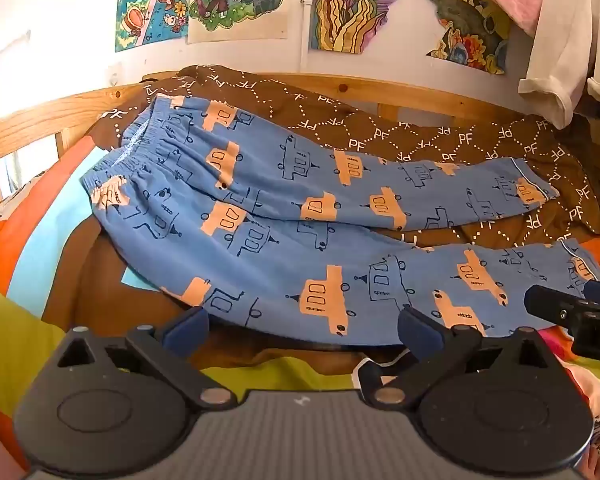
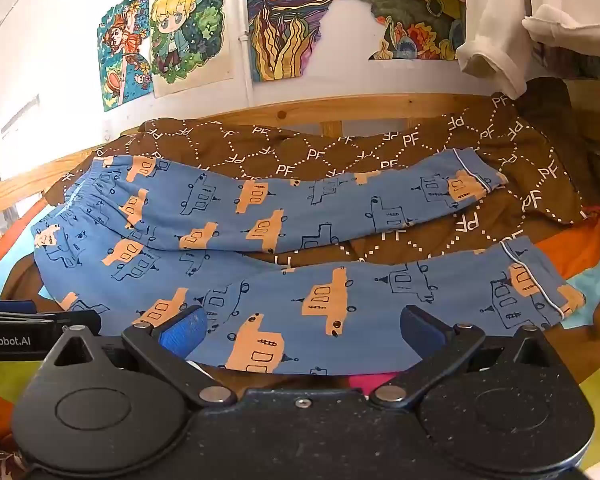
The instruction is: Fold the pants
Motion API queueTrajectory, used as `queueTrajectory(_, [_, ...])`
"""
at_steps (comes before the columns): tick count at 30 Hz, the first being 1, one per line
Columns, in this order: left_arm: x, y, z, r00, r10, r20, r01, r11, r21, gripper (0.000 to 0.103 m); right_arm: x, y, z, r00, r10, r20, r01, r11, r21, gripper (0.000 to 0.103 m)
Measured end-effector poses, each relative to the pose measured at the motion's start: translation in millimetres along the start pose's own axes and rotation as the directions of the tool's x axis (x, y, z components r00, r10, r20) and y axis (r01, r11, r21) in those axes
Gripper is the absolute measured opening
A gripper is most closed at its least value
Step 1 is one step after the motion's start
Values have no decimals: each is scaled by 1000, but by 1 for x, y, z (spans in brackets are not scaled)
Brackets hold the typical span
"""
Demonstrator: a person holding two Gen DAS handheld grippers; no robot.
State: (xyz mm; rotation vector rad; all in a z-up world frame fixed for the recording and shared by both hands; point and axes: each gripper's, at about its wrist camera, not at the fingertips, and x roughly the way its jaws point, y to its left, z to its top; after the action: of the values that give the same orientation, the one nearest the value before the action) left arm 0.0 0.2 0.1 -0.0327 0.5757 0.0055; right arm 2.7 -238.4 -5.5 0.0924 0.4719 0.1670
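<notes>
Pants: soft blue knit, peach and navy-outline vehicle print, gathered elastic waistband at frame left, piped cuffs at right. Spread flat across frame centre, legs parted in a V. Beneath: brown quilted blanket with dotted diamonds and "PF" letters. Left gripper jaws apart at near hem, holding nothing. Right gripper likewise spread, empty. Drawings on wall, upper frame.

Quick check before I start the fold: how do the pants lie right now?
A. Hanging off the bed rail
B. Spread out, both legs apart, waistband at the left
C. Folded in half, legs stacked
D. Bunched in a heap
B: the pants lie flat on the brown blanket, two legs separate.
</notes>
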Motion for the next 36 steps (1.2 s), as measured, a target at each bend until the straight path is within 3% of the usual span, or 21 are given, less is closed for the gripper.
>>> queueTrajectory(36, [0, 0, 0, 1000, -2, -4, 2, 1000, -3, 103, 1, -1, -1, 1000, 1, -7, -1, 1000, 4, 102])
